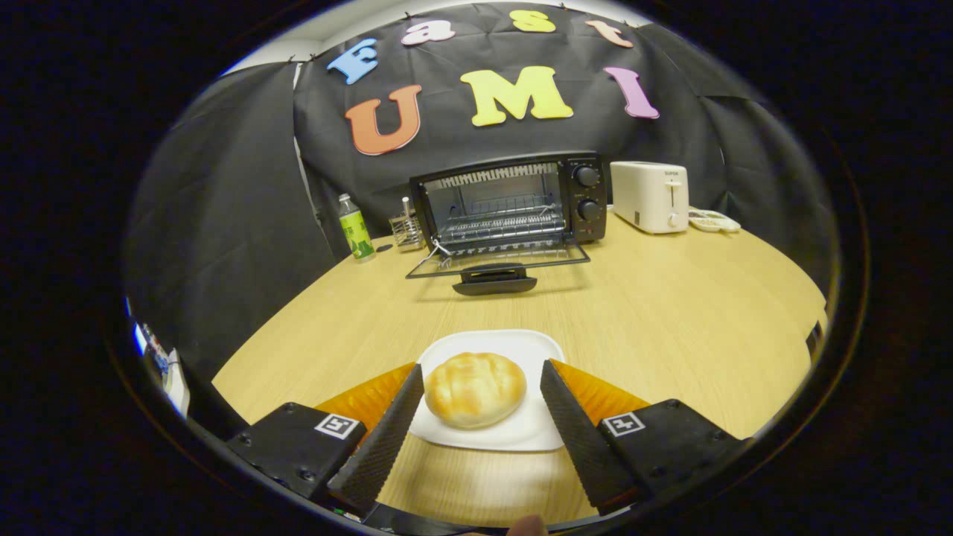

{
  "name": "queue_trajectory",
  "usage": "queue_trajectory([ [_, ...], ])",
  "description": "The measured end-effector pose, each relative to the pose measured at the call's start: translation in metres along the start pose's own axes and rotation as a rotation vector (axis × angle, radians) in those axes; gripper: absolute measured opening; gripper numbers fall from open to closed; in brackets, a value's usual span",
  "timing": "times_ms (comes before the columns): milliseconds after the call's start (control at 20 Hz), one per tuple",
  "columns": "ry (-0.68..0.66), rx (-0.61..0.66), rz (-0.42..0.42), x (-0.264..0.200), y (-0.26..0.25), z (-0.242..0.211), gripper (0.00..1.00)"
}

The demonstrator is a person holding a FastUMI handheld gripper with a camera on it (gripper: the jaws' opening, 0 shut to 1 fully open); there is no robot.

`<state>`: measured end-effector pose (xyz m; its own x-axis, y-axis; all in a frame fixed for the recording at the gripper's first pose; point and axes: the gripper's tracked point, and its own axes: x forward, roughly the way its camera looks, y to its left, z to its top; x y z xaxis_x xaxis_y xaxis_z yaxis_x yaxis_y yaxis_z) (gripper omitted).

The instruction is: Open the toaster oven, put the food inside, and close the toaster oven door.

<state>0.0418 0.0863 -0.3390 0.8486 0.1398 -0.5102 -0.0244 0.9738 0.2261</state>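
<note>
Bread roll (475, 389) on its white plate (521, 346) lies between the tool's (482, 372) spread, untouching fingers.

A bun (475, 389) lies on a plate (521, 350) on the desk (670, 320), between the spread fingers of the tool (480, 376). Beyond them the toaster oven (514, 201) stands with its door (497, 262) down, a bottle (356, 228) to its left, a toaster (650, 196) to its right.
</note>
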Motion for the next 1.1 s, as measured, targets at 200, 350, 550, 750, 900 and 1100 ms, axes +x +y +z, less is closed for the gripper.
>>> queue_trajectory([
  [200, 0.056, 0.026, 0.004, 0.009, 0.002, -0.013, 1.0],
  [350, 0.081, 0.043, 0.004, 0.014, 0.003, -0.018, 0.98],
  [550, 0.093, 0.078, 0.02, 0.017, 0.001, -0.016, 0.84],
  [750, 0.088, 0.121, 0.032, 0.014, -0.001, -0.009, 0.61],
  [900, 0.086, 0.18, 0.049, 0.012, 0.0, 0.004, 0.52],
  [1100, 0.018, 0.239, 0.082, 0.013, 0.004, 0.048, 0.52],
])
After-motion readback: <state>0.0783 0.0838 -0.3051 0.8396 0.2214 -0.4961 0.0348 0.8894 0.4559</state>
